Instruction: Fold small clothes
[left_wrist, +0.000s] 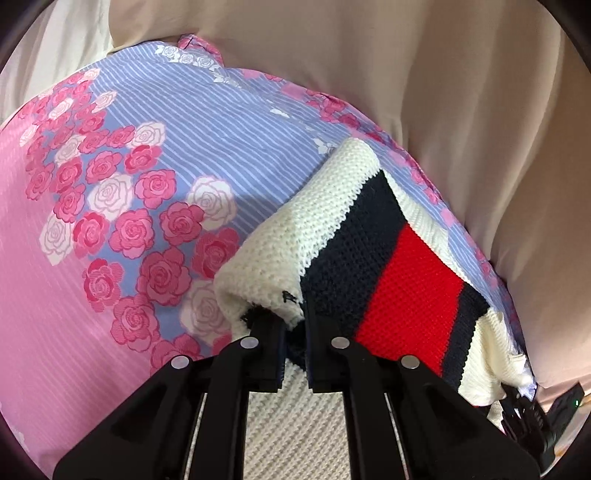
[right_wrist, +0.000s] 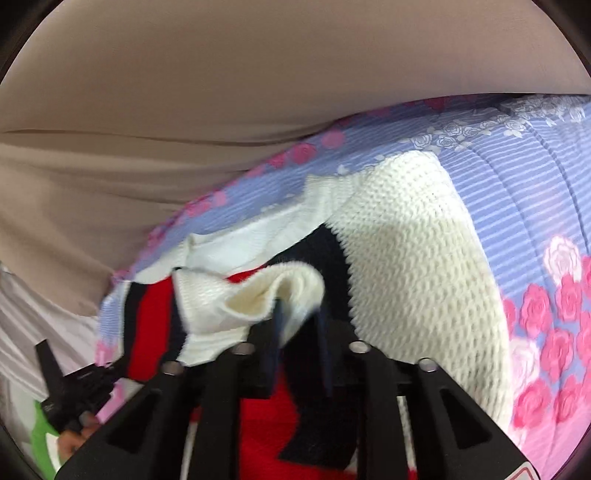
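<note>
Left claw (left_wrist: 291, 325) clamped on knit sweater (left_wrist: 388, 258) edge | right claw (right_wrist: 299, 332) parted, cuff at its tips | sweater ahead on floral bedspread (left_wrist: 110, 221) | advise: draw sleeve flat across stripes, keep left pinned.

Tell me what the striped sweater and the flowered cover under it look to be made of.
Sweater: chunky knit yarn, probably wool or acrylic; open looped stitches show in the cream, navy and red bands, matte and soft. Flowered cover: thin woven fabric, likely cotton or a blend; a fine ribbed weave with printed roses and stripes, slight sheen on the pink part.
</note>
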